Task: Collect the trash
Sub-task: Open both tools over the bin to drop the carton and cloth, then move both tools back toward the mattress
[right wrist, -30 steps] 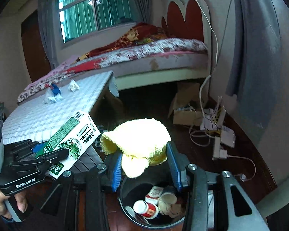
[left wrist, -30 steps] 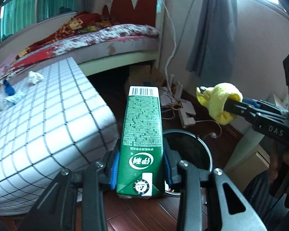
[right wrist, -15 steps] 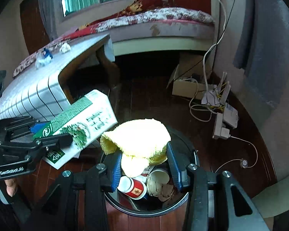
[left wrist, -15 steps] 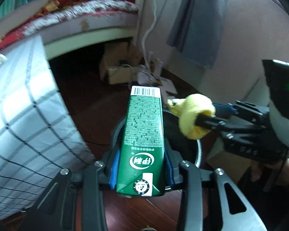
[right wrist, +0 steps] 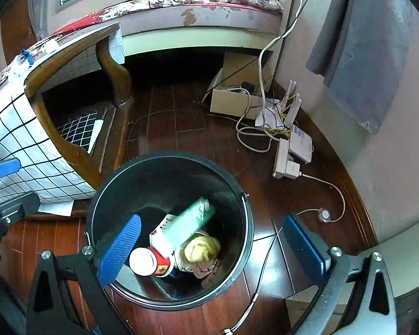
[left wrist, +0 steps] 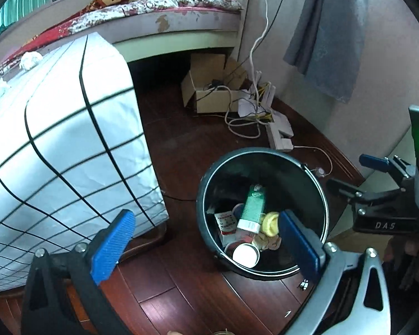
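Bedroom floor, dark wood. Our left gripper [left wrist: 206, 240] and right gripper [right wrist: 209, 248] hover over the bin [right wrist: 238, 192], jaws wide, empty. Carton [right wrist: 187, 223] and yellow rag [right wrist: 202, 248] lie inside. Drop step looks done; next, crumpled scraps [left wrist: 29, 60] on the table [left wrist: 69, 139] at ten o'clock.

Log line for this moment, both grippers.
left gripper open | right gripper open | green carton, yellow cloth in bin

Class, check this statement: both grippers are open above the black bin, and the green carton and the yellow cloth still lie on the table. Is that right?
Not quite. The green carton and the yellow cloth lie inside the black bin, not on the table, as the right wrist view shows. The rest holds: the left gripper and the right gripper are both open above the bin.
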{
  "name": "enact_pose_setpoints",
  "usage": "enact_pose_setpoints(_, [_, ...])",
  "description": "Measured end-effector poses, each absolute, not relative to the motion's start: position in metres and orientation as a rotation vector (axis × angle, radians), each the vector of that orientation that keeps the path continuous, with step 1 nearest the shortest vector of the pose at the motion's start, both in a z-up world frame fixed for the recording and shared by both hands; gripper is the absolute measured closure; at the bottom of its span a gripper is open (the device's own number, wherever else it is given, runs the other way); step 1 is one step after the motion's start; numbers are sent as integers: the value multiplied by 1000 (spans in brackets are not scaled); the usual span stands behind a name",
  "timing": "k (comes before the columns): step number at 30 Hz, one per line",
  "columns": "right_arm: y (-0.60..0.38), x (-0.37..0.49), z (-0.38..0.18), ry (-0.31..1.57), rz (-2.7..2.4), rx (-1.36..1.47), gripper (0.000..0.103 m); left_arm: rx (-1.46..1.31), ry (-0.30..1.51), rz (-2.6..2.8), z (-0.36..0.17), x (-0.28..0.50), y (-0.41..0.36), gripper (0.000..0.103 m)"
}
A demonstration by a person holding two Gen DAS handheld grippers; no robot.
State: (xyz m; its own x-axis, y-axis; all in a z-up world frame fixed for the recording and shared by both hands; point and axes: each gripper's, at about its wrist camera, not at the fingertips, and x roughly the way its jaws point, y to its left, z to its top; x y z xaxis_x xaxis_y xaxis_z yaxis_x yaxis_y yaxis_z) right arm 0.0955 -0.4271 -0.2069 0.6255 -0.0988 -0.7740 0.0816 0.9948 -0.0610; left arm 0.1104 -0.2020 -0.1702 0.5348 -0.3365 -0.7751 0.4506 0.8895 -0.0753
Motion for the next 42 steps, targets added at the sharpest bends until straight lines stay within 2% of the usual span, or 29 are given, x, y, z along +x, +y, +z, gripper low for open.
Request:
enact_pose_setpoints(31, [-390,85,-152,690,-66,33,1,73,771,-397,-122,108,-158,1])
enact_pose_setpoints(42, [-347,112,-105,608,36,119,1,23,688,-290,-83,123,-92,0])
